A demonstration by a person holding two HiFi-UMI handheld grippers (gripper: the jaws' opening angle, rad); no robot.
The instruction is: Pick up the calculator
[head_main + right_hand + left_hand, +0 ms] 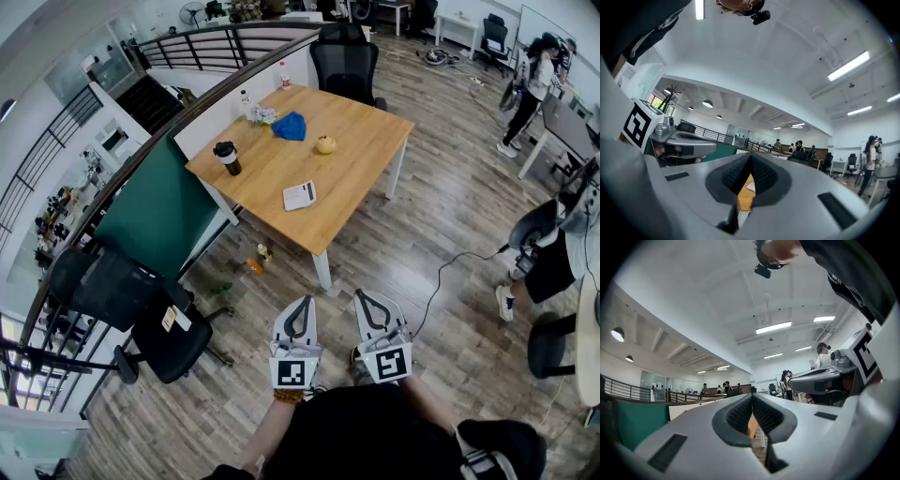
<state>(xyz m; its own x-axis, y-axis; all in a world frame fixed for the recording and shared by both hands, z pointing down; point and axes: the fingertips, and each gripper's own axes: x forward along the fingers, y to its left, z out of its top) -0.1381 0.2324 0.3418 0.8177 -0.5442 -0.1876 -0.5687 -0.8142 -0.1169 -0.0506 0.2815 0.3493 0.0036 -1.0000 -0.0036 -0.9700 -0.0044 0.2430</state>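
The calculator [300,195], white and flat, lies near the front edge of the wooden table [356,178] in the head view. Both grippers hang low in that view, well short of the table and over the wood floor. My left gripper [306,301] has its jaws closed together with nothing between them, and my right gripper [361,296] beside it is also shut and empty. In the left gripper view the left gripper's pads [740,414] meet at the tip. In the right gripper view a strip of tabletop with a white flat thing [751,186] shows below the closed pads.
On the table stand a black cup [227,157], a blue cloth [291,126], a yellow round thing [325,144] and two bottles [249,106]. An office chair [345,56] sits behind the table, black chairs [169,330] and a green panel [155,216] at left. A cable [448,269] crosses the floor.
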